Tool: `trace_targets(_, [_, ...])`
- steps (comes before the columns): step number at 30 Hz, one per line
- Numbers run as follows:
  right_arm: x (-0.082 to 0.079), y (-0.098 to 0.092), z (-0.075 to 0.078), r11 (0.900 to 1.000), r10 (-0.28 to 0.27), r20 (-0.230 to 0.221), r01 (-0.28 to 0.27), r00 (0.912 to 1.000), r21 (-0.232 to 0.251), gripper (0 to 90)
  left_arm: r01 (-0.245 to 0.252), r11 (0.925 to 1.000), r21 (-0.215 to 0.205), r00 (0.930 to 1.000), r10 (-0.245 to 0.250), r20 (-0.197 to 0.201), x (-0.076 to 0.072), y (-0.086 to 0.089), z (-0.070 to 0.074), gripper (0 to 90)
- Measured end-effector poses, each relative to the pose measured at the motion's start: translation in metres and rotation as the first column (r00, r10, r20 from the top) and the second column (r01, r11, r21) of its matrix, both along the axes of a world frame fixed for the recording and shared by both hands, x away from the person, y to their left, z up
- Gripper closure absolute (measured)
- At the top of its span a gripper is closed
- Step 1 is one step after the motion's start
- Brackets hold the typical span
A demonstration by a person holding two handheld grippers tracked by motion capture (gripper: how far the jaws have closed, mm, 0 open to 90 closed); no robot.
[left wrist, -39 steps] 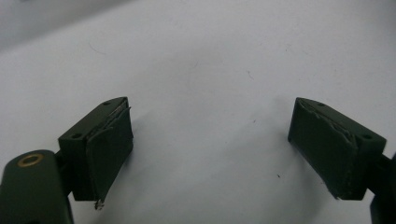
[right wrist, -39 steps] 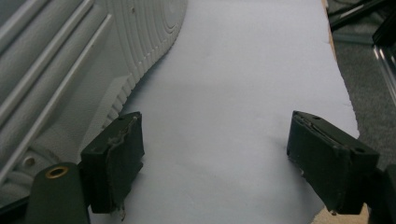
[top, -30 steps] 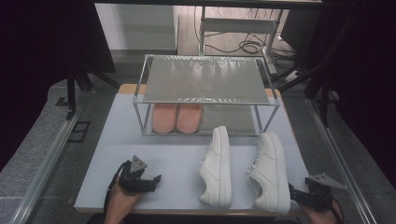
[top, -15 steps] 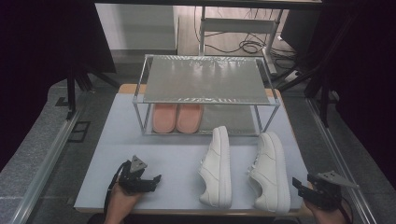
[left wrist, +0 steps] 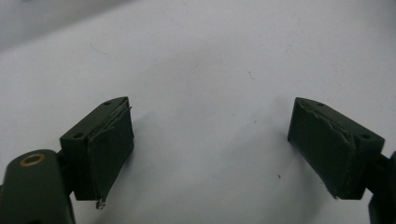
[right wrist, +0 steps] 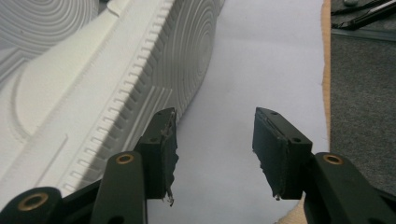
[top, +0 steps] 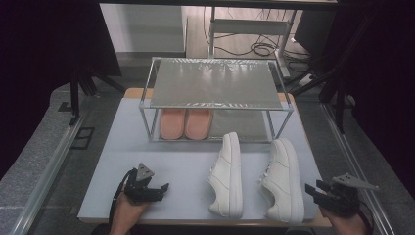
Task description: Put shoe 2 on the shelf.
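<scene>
1. At about seven o'clock on the pale grey tabletop [top: 186,161], the left gripper [top: 159,188] rests low in the person's left hand [top: 128,215]. In the left gripper view its jaws are spread wide, with only bare tabletop between them.
2. At about five o'clock, off the tabletop's near right corner, the right gripper [top: 313,190] is held in the person's right hand [top: 348,223]. Its jaws have just been closing and now stand about half spread; the right gripper view shows nothing between them but tabletop.
3. Just beside that gripper, at its nine o'clock, lies the right-hand white low-top leather sneaker [top: 284,178], tipped onto its side. In the right gripper view its ribbed white sole [right wrist: 116,79] sits just beside the left jaw; I cannot tell whether they touch.
4. The second white low-top sneaker [top: 228,174] lies parallel at about six o'clock, near its mate but apart from it, also tipped on its side.
5. Farther off, at twelve o'clock, stands a two-tier metal shoe rack with mesh shelves [top: 210,85].
6. A pair of pink slippers [top: 185,123] sits on the rack's lower shelf, toward its left half.
</scene>
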State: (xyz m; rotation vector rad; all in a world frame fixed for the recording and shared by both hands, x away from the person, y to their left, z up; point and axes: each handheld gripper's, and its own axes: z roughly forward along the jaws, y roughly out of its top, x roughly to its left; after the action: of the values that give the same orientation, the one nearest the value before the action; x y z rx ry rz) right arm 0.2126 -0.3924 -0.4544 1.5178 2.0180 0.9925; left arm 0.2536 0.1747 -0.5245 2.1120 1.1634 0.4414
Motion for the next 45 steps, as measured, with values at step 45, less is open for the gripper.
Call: trace_targets(45, [0.002,0.028,0.025,0.987,0.157,0.025,-0.156,0.9873,-0.031,90.0,0.0,1.0,0.002,1.0,0.0,0.002,0.0,0.0,0.0,14.4])
